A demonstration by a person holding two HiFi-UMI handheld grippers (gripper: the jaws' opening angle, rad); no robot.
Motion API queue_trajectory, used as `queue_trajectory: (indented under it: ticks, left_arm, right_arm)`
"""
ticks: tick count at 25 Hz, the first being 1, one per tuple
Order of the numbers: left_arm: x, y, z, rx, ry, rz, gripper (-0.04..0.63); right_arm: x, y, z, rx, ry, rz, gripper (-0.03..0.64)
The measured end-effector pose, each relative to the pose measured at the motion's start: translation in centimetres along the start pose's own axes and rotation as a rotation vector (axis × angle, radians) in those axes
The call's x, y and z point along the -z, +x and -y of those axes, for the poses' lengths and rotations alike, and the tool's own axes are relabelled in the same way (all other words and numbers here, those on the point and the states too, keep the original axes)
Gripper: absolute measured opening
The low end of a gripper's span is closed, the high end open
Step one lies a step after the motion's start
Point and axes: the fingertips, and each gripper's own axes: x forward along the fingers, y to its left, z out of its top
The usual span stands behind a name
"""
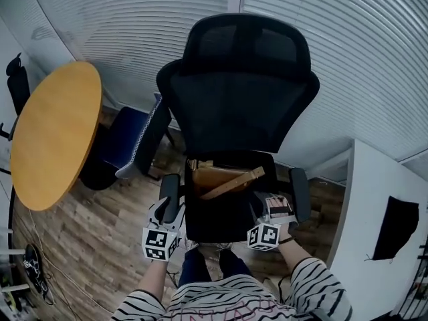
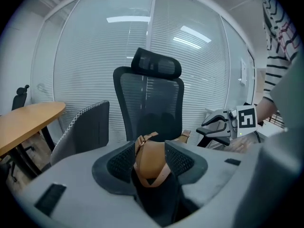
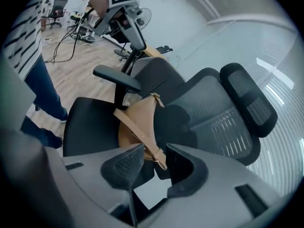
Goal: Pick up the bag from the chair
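A tan leather bag with a long strap lies on the seat of a black mesh office chair, against the backrest. My left gripper is open beside the left armrest, in front of the bag. In the left gripper view the bag shows in the gap of the left gripper, farther off. My right gripper hovers open by the right armrest. In the right gripper view the strap of the bag runs toward the gap of the right gripper. Neither gripper holds anything.
A round wooden table stands at the left, with a blue-grey chair between it and the office chair. A white cabinet is at the right. Blinds behind glass close off the back. The person's legs stand at the seat's front edge.
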Motion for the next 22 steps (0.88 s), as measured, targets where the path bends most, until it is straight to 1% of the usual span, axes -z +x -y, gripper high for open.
queue_trajectory:
  ticks: [4, 9, 11, 14, 19, 22]
  left_arm:
    - [0.7, 2.3, -1.7, 0.02, 0.021, -0.024, 0.173]
    - [1.6, 5.5, -2.5, 0.073, 0.053, -0.056, 0.179]
    - [2.1, 6.7, -2.5, 0.092, 0.06, -0.059, 0.181]
    - [2.5, 8.6, -2.6, 0.114, 0.083, -0.06, 0.183]
    - [1.6, 12.2, -2.3, 0.137, 0.145, -0.055, 0.192]
    - [0.9, 14.2, -1.9, 0.159, 0.168, -0.055, 0.199]
  right_arm:
    - [0.7, 2.7, -0.4, 0.007, -0.063, -0.055, 0.138]
    - [1.6, 5.8, -1.0, 0.007, -0.122, -0.107, 0.138]
    - [2.0, 7.1, -1.2, 0.003, -0.155, -0.112, 0.138]
    - [2.3, 9.1, -1.2, 0.003, -0.242, -0.115, 0.138]
    - [2.9, 11.3, -1.1, -0.026, -0.36, -0.127, 0.138]
    - [2.7, 12.0, -1.4, -0.042, -0.409, -0.101, 0.138]
